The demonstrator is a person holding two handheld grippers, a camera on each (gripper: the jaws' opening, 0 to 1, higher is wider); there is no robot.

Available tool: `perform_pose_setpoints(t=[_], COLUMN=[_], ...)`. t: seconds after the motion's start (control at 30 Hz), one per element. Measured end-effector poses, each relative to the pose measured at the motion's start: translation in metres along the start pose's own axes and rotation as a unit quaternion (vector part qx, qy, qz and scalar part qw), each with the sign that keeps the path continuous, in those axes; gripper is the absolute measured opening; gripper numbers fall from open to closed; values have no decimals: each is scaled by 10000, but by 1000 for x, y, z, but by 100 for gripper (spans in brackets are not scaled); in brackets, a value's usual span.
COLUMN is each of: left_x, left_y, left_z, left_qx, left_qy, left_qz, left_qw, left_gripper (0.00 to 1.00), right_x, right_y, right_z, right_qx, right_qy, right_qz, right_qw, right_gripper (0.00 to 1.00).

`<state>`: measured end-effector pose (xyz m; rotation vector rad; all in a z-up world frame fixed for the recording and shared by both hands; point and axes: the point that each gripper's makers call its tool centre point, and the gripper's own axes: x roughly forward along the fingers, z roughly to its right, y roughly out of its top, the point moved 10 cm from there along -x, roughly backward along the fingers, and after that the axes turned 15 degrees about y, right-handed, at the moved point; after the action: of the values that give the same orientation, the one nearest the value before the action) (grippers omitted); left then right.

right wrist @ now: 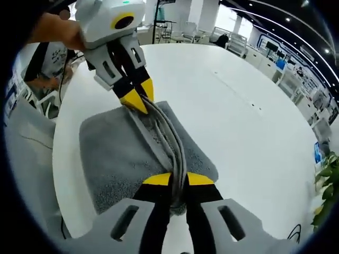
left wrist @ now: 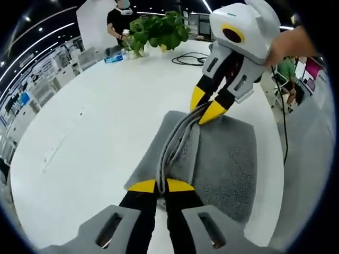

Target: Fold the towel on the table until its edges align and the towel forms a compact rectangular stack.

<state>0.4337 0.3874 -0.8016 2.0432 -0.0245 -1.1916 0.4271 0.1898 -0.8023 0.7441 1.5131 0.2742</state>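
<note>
Gripping the near end of a bunched ridge, the left tool [left wrist: 161, 186] is clenching layered edges of the gray towel [left wrist: 222, 159] at the bottom centre of the left gripper view. Toward the upper right, the right tool [left wrist: 206, 106] is pinching the ridge's far end. Around them the white table [left wrist: 95, 116] is spreading out, a potted plant [left wrist: 159, 30] sitting at the top. Judging by the layers, one fold is already lying flat and another is being carried over; aligning and flattening remain.
</note>
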Motion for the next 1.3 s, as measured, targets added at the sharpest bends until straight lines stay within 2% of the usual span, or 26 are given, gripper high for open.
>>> perform_pose_setpoints(t=[0.17,0.27,0.33,0.47,0.57,0.67,0.7,0.77,0.8,0.87,0.93,1.07,1.13,1.2,1.23,1.27,1.3], left_x=[8,9,5,-5,-13,-21,-23,-28,-30,-34,-33,-20,-11,-4,-3,-3,-2], left_y=[-7,-10,-9,-7,-3,3,4,6,7,7,4,-5,-10,-13,-13,-12,-12], left_z=[2,-1,-3,-6,-11,-14,-13,-6,-3,8,18,30,30,30,30,30,31], left_qx=[-145,-199,-343,-313,-275,-338,-318,-257,-232,-161,-88,62,132,110,97,-14,3], left_qy=[60,170,168,242,417,491,482,396,336,119,-21,-168,-102,7,19,72,95], left_qz=[-4,49,138,207,333,577,620,678,717,799,726,512,340,268,265,246,233], left_qw=[9999,9996,9992,9990,9982,9966,9964,9966,9966,9966,9973,9985,9993,9996,9996,9997,9997], left_gripper=[7,13,14,17,16,16,16,16,16,16,16,16,16,17,17,17,16], right_x=[4,5,3,-1,-6,-17,-23,-29,-30,-28,-24,-11,-4,1,5,8,11], right_y=[-3,-5,-6,-7,-4,1,5,7,7,4,0,-9,-13,-14,-15,-18,-20], right_z=[5,7,6,4,4,4,1,-7,-13,-23,-30,-29,-24,-17,-14,-15,-13], right_qx=[92,132,133,172,83,70,41,117,167,274,292,310,459,305,300,402,592], right_qy=[16,-57,-107,-219,-419,-690,-787,-708,-600,-358,-169,-198,-241,-345,-308,-84,-63], right_qz=[24,136,231,404,551,795,966,1226,1243,1221,1111,889,780,674,615,473,513], right_qw=[10000,9998,9996,9988,9976,9944,9922,9899,9903,9915,9932,9954,9956,9967,9972,9980,9969], right_gripper=[10,13,15,17,20,15,13,10,8,5,2,7,13,18,19,20,21])
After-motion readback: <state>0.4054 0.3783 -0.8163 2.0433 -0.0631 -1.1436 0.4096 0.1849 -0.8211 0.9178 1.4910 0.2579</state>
